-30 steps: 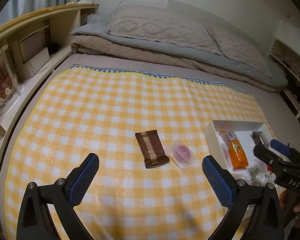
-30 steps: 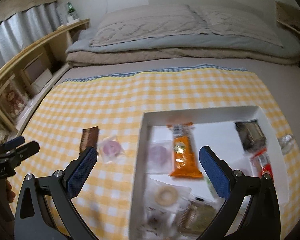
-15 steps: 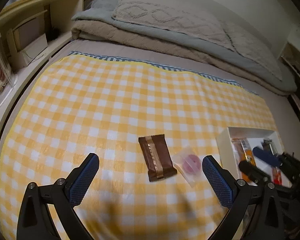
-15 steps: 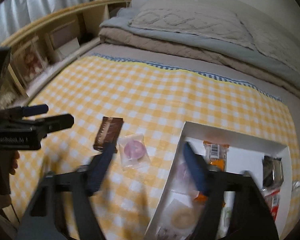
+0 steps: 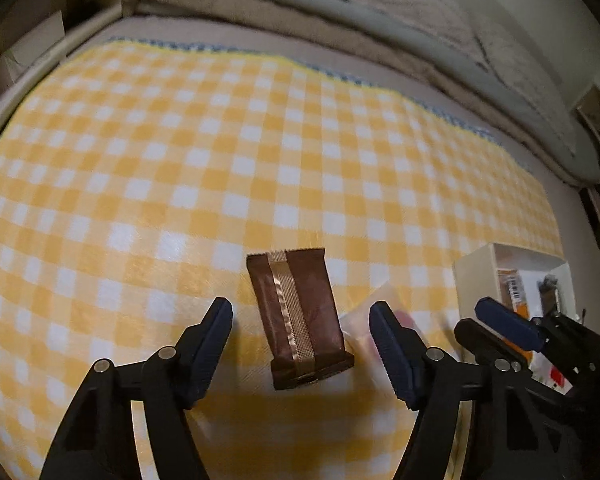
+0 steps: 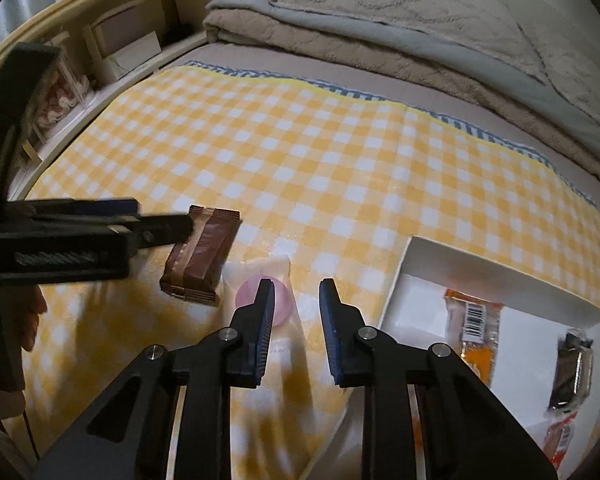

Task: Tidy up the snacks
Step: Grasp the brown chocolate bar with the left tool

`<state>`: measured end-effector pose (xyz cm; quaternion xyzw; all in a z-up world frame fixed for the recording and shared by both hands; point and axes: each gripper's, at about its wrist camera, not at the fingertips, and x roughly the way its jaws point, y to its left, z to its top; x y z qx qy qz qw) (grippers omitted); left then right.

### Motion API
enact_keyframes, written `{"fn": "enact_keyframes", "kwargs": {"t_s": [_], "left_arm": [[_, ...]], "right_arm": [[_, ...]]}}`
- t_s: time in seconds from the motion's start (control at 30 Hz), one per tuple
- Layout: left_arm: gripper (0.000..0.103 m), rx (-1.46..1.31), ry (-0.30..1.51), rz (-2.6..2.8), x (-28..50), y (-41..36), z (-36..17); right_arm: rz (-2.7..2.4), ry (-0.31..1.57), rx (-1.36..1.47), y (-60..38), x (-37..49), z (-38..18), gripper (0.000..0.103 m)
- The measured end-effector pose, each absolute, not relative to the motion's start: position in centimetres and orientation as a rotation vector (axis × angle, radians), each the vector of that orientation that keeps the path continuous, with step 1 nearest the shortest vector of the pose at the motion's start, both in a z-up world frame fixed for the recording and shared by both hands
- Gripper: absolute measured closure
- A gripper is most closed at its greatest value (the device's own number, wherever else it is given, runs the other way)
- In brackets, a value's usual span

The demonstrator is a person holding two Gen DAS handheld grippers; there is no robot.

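Looking through the left wrist camera, I see my left gripper [image 5: 302, 322] pointing down at the checked cloth [image 5: 228, 152], its jaws partly open and closing, with the brown bar [image 5: 298, 316] lying flat between them; the pads do not touch it. Just right of the bar lies a clear packet [image 5: 362, 322], half hidden behind the right finger. Farther right stands the white tray [image 5: 474, 272] with an orange snack [image 5: 514, 292] in it, and my right gripper [image 5: 496, 322] reaches in before it. Bedding [image 5: 340, 12] is piled along the far edge of the cloth. From the right wrist camera, the right gripper [image 6: 294, 298] has its jaws drawn close together with only a narrow gap, and nothing is clamped in them. The clear packet [image 6: 260, 280] with its pink sweet lies just under the left finger, beside the bar [image 6: 202, 252]. The left gripper [image 6: 156, 220] comes in from the left edge over the bar's near end. The tray [image 6: 408, 264] sits to the right, holding the orange snack [image 6: 476, 324] and a dark wrapper [image 6: 574, 368].
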<state>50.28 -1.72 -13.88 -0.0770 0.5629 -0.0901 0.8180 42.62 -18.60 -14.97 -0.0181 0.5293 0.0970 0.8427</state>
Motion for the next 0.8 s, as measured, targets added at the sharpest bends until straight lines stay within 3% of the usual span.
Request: {"fn": "enact_keyframes", "kwargs": {"t_s": [0.23,0.43,0.57,0.63,0.73,0.8], "left_arm": [[0.035,-0.203,1.261,-0.133,52.2,-2.9,-17.2],[0.058,-0.132,1.264,-0.092,52.4,-3.0,-17.6],[0.061,-0.124,1.265,-0.083,52.5,-1.5,-17.6],[0.062,-0.113,1.265,-0.085,52.4,-0.8,-17.4],[0.062,-0.098,1.269,-0.099,52.4,0.0,-17.2],[0.062,-0.079,1.274,-0.120,52.3,0.4,-17.0]], "right_arm": [[0.208,1.136,-0.044,-18.6,43.6,-16.1,0.079],[0.209,1.165,-0.092,-18.1,43.9,-16.9,0.083],[0.262,1.195,-0.035,-18.1,44.2,-17.0,0.082],[0.277,1.203,-0.039,-18.0,44.2,-16.9,0.077],[0.298,1.218,-0.057,-17.6,44.1,-17.1,0.047],[0.311,1.219,-0.074,-17.3,44.1,-17.2,0.043]]}}
